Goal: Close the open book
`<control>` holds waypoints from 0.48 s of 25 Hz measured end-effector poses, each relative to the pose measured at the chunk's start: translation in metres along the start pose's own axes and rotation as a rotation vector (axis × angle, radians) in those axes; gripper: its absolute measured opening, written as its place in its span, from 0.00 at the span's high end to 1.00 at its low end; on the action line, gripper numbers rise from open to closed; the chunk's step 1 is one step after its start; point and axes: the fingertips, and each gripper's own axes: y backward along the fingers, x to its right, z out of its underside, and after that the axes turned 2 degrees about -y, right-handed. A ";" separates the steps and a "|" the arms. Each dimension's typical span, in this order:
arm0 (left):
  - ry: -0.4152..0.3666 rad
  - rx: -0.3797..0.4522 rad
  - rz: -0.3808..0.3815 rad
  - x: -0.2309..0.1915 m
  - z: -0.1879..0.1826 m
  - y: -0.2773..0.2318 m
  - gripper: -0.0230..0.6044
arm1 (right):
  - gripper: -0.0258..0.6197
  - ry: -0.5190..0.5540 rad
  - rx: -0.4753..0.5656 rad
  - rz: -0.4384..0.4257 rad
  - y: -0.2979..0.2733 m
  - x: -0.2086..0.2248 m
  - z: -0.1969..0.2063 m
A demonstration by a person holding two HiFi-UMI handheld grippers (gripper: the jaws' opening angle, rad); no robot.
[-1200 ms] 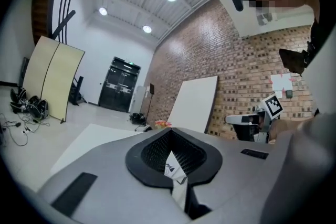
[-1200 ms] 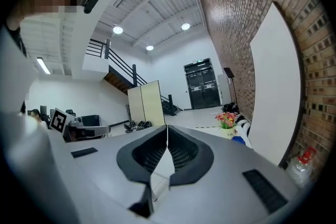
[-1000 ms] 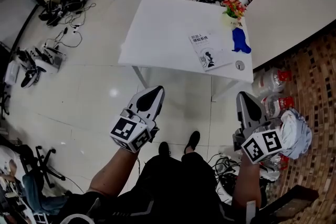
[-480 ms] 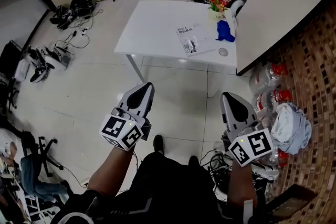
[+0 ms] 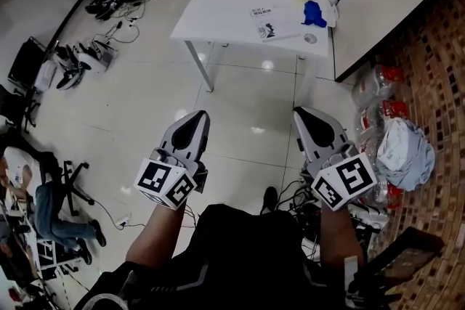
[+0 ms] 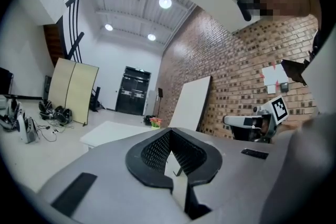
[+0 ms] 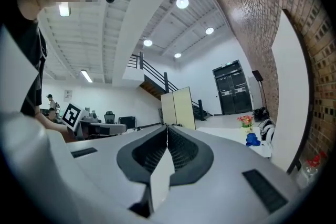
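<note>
Head view: left gripper and right gripper are held level, each with jaws pressed together on nothing, as both gripper views confirm. The book lies flat on the white table, well ahead of both tools and nearer the right gripper's line. Its printed cover faces up, so it looks already shut. Risk: the book sits close to the table edge facing the grippers, and a careless nudge could slide it off. Its long axis runs roughly away from the tools, slightly skewed, title end farthest.
</note>
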 end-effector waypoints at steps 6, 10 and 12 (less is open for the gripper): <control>-0.031 0.010 0.035 0.004 0.014 0.074 0.97 | 0.96 0.013 -0.024 0.020 0.013 -0.075 0.013; -0.021 -0.002 0.096 -0.003 0.027 0.135 0.97 | 0.96 -0.025 -0.012 0.079 0.023 -0.137 0.028; -0.030 -0.012 0.141 -0.007 0.029 0.166 0.97 | 0.95 -0.039 -0.022 0.125 0.029 -0.168 0.035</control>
